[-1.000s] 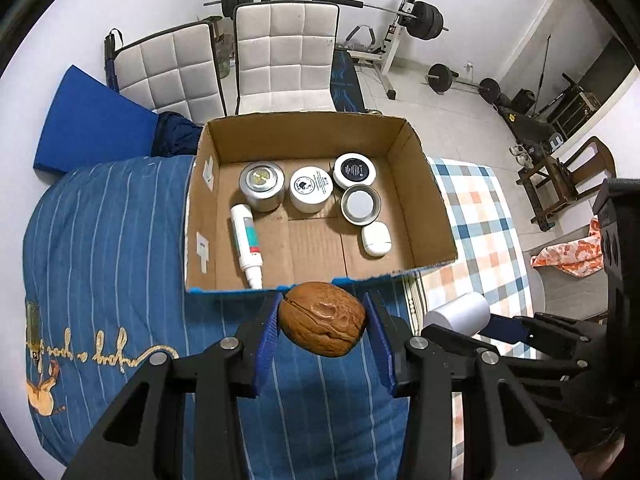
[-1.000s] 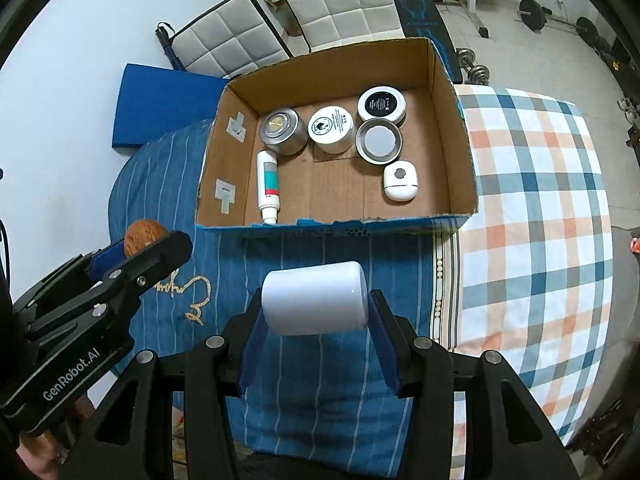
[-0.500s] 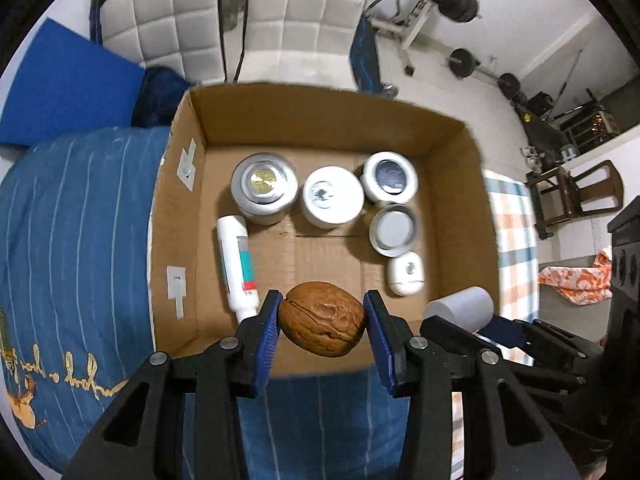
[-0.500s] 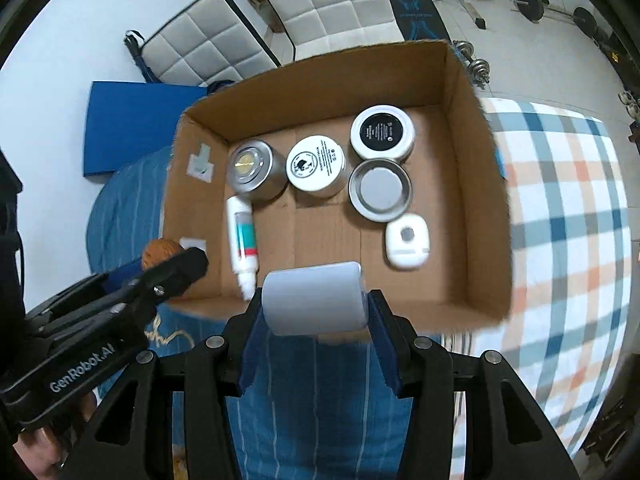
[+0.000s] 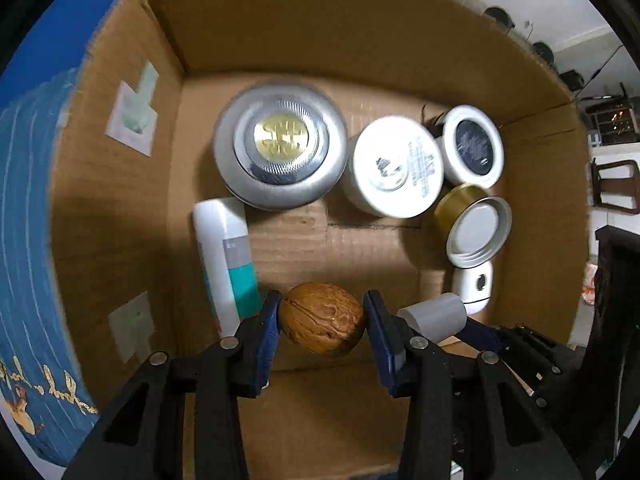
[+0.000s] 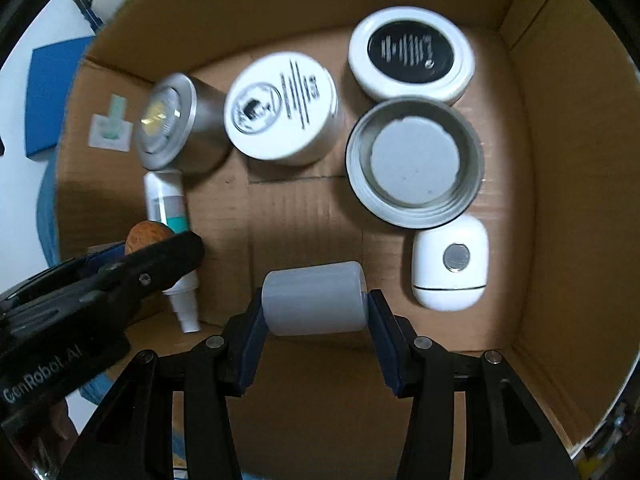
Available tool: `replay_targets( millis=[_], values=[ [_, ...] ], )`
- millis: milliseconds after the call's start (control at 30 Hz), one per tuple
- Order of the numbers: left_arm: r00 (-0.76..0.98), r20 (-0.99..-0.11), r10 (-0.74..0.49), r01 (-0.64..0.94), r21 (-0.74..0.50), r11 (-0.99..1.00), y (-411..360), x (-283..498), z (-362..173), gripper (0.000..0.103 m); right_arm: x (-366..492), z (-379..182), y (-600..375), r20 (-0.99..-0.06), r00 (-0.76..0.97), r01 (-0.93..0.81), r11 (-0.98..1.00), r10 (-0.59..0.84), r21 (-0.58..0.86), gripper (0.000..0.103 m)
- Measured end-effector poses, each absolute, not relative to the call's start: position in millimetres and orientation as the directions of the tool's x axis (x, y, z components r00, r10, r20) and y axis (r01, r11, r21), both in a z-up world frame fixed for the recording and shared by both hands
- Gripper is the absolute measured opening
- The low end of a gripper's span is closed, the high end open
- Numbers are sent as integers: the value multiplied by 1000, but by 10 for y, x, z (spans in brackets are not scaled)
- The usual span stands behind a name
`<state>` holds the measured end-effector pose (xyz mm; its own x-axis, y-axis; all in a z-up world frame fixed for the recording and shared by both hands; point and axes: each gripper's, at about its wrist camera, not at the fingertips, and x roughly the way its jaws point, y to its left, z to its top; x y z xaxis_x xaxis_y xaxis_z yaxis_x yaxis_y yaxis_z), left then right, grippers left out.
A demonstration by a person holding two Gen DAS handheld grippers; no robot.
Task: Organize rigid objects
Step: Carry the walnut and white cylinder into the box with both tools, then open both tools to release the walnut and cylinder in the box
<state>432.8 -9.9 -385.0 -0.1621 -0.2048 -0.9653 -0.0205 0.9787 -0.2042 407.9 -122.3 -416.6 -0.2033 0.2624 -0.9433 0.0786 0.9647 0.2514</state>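
Inside the open brown cardboard box (image 5: pixel 360 28), over its near end: left gripper (image 5: pixel 322 316), blue-padded black fingers pinching a brown wrinkled walnut (image 5: pixel 322 318) from either side. Just to its right, right gripper (image 6: pixel 316 312), pressed onto the flat ends of a white plastic cylinder (image 6: pixel 315 298) held on its side. Both held above the cardboard floor; whether either item touches the floor, impossible to tell.

Along the far wall, from left to right: a silver round metal tin with a gold centre (image 5: pixel 280 144), a white round jar with black print on its lid (image 5: pixel 396 166), a white round jar with a black lid label (image 5: pixel 474 146). All three close together, the first two seemingly touching. Just nearer than the black-labelled jar, an open silver metal lid with a grey inner liner (image 6: pixel 414 162), mouth up, with gold on its side wall in the left wrist view. Nearer again and just beside that lid, a white rounded plastic case with a round silver button (image 6: pixel 450 268), lying flat close to the right wall.

By the left wall, a white tube with grey and teal bands (image 5: pixel 226 260), lying flat, base near the silver tin, cap toward the near wall, just left of the walnut. On the left inner wall, two pale paper stickers (image 5: pixel 134 114). Outside the box to the left, a blue striped cloth (image 5: pixel 24 240).
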Motion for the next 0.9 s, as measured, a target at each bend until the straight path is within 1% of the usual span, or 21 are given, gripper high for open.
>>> replay_targets(
  millis=[267, 567, 600, 633, 667, 767, 800, 833, 867, 900],
  values=[
    [-222, -957, -186, -22, -186, 982, -114, 4302, -4143, 39, 4168, -4334, -1209, -944, -251, 78, 977, 212, 199, 52],
    [-244, -952, -184, -28, -183, 983, -89, 4268, -4228, 39, 4232, -4490, -1211, -934, -311, 57, 984, 177, 167, 52],
    [-248, -952, -182, -30, -180, 983, -85, 4262, -4225, 39, 4238, -4487, -1211, -934, -312, 56, 985, 173, 164, 54],
    [-251, -951, -183, -34, -180, 983, -79, 4301, -4229, 39, 4216, -4483, -1234, -934, -313, 53, 985, 171, 162, 58],
    [-251, -950, -186, -39, -182, 982, -76, 4309, -4221, 44, 4276, -4513, -1215, -934, -312, 52, 985, 171, 163, 59],
    [-243, -953, -183, -43, -177, 983, -53, 4326, -4144, 48, 4289, -4489, -1218, -935, -310, 44, 985, 172, 166, 64],
    [-243, -952, -185, -44, -179, 983, -47, 4321, -4118, 50, 4292, -4468, -1216, -935, -310, 40, 985, 171, 167, 70],
    [-239, -952, -190, -42, -185, 982, -39, 4316, -4076, 59, 4304, -4428, -1216, -936, -308, 38, 985, 170, 167, 76],
    [-229, -955, -190, -39, -186, 982, -36, 4308, -4038, 66, 4324, -4379, -1216, -938, -303, 33, 986, 166, 163, 78],
    [-209, -961, -179, -33, -176, 984, -27, 4301, -3973, 70, 4324, -4344, -1212, -942, -297, 24, 987, 158, 158, 79]
  ],
)
